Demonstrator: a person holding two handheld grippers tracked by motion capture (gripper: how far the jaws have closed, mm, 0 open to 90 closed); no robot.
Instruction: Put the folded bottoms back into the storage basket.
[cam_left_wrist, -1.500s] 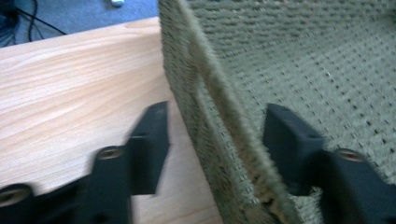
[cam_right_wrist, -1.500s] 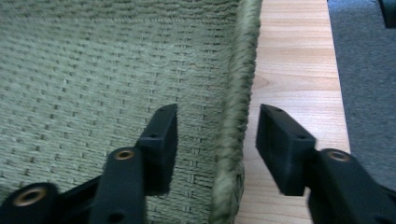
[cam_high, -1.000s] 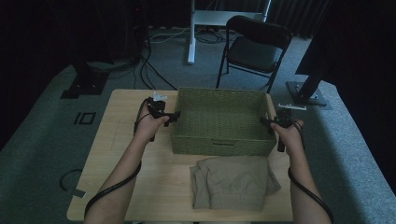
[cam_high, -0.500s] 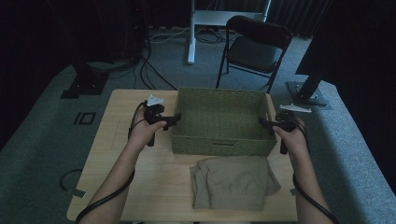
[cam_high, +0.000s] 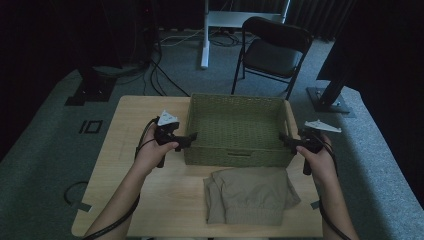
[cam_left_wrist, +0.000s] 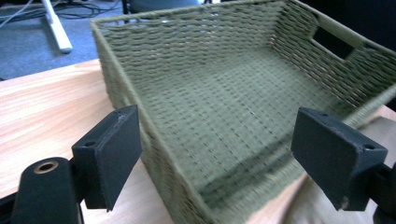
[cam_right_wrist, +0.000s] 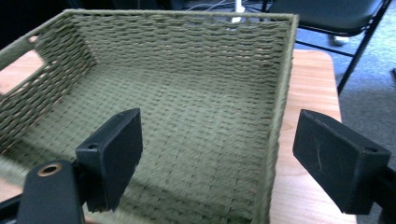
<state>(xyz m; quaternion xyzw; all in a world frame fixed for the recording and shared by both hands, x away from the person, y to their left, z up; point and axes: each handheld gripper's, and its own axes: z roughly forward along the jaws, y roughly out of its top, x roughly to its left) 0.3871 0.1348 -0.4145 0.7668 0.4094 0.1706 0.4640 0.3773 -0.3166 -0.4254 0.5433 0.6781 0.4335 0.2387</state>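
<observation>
A green woven basket (cam_high: 235, 129) sits on the far half of a light wooden table (cam_high: 115, 165), and everything else here is placed against it. The left gripper (cam_high: 189, 138) hangs just beside the basket's left wall, near its front corner, with its jaws spread wide; they have just been opening, and in the left gripper view the wall's rim runs up between the two black pads (cam_left_wrist: 109, 154) without either pressing on it. The right gripper (cam_high: 284, 139) hangs just beside the basket's right wall, its jaws likewise spread and just opened further; in the right gripper view that wall stands between the pads (cam_right_wrist: 114, 151), clear of both. The basket (cam_right_wrist: 187, 116) is empty, with a handle slot cut in its side wall (cam_left_wrist: 334, 42). In front of the basket, touching or nearly touching its near wall, lies a folded khaki garment (cam_high: 250, 195). Beyond the basket, on the grey carpet, stands a black folding chair (cam_high: 272, 52).
</observation>
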